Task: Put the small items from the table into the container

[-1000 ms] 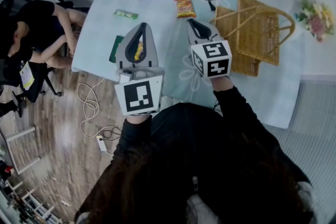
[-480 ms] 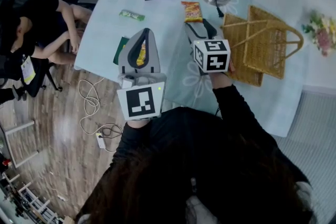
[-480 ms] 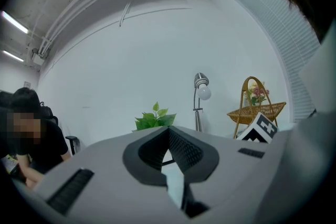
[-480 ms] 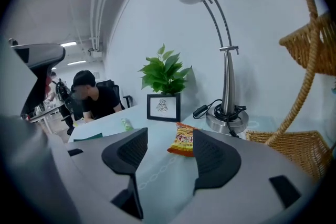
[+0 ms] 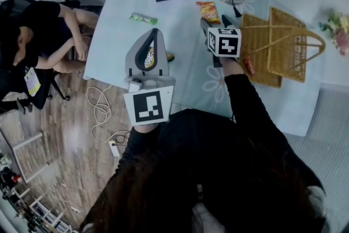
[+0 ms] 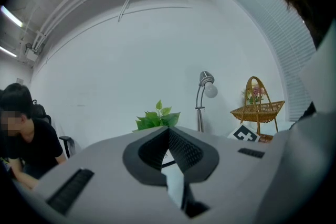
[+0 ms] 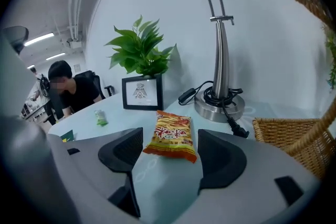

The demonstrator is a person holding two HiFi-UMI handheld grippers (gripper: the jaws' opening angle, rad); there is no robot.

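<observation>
Snack packet (image 7: 170, 136) sits btwn right claw's (image 7: 170, 153) jaws, opening, pads clear of it, flat on table (image 7: 118, 119). Person should lower, centre, pinch across width, then carry to wicker basket (image 7: 294, 139). Left claw (image 6: 169, 134) pressed together, empty.

Basket (image 5: 289, 57): rough woven wicker. Lamp (image 7: 220, 60): brushed metal, dull sheen. Snack packet (image 7: 170, 135): glossy plastic film. Tabletop (image 5: 185, 30): smooth, pale, slightly reflective. Floor (image 5: 65, 133): matt wood planks.

The snack packet (image 7: 170, 135) lies on the table (image 5: 117, 35) before the frame (image 7: 142, 93) and lamp (image 7: 221, 60).
</observation>
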